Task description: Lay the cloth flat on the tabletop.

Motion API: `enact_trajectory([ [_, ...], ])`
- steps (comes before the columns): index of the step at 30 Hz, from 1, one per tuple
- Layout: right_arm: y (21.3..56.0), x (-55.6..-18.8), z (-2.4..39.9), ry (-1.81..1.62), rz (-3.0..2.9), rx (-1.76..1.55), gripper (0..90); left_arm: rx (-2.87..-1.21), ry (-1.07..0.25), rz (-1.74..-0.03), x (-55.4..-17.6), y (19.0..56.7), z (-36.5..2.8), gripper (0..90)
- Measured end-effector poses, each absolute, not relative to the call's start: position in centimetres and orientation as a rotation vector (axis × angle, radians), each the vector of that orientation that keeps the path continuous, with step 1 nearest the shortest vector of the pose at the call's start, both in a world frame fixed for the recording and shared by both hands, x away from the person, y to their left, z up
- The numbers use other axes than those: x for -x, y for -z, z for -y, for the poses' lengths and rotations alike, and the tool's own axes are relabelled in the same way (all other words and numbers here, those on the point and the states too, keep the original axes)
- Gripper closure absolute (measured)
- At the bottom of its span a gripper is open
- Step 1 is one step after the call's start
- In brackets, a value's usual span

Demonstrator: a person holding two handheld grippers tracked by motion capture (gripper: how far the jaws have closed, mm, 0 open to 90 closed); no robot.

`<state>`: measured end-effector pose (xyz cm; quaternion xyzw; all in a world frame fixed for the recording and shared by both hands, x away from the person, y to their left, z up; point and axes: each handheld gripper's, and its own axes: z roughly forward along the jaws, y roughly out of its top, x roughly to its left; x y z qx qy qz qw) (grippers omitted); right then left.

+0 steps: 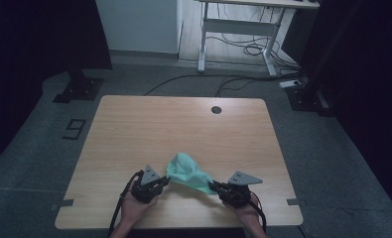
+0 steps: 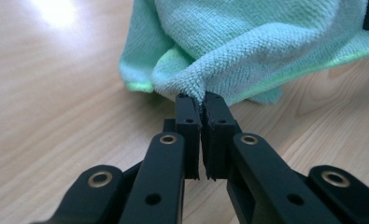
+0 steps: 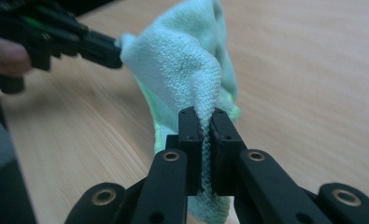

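High view: one green cloth (image 1: 186,171), two grippers, left (image 1: 164,181) and right (image 1: 214,187), jaws pinching its corners.

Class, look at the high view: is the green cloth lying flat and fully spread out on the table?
No. The green cloth is bunched into a raised hump, pinched by the left gripper and the right gripper.

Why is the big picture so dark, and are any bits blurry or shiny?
High view: dim, dark at both sides, the table lit best. Left gripper view: bright and sharp on the green cloth, with a white glare patch on the wood at top left. Right gripper view: the left gripper farther off is blurred, the cloth's weave sharp.
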<state>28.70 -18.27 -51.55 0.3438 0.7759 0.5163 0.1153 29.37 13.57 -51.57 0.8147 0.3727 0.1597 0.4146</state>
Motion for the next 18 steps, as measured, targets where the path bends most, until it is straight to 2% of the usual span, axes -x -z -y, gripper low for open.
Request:
enact_trajectory([
  [18,47.8,-27.9,18.0,-1.633,-2.180,-0.890,85.4,-1.944,-0.433,-0.881,-28.0,47.9,-15.3,86.3],
])
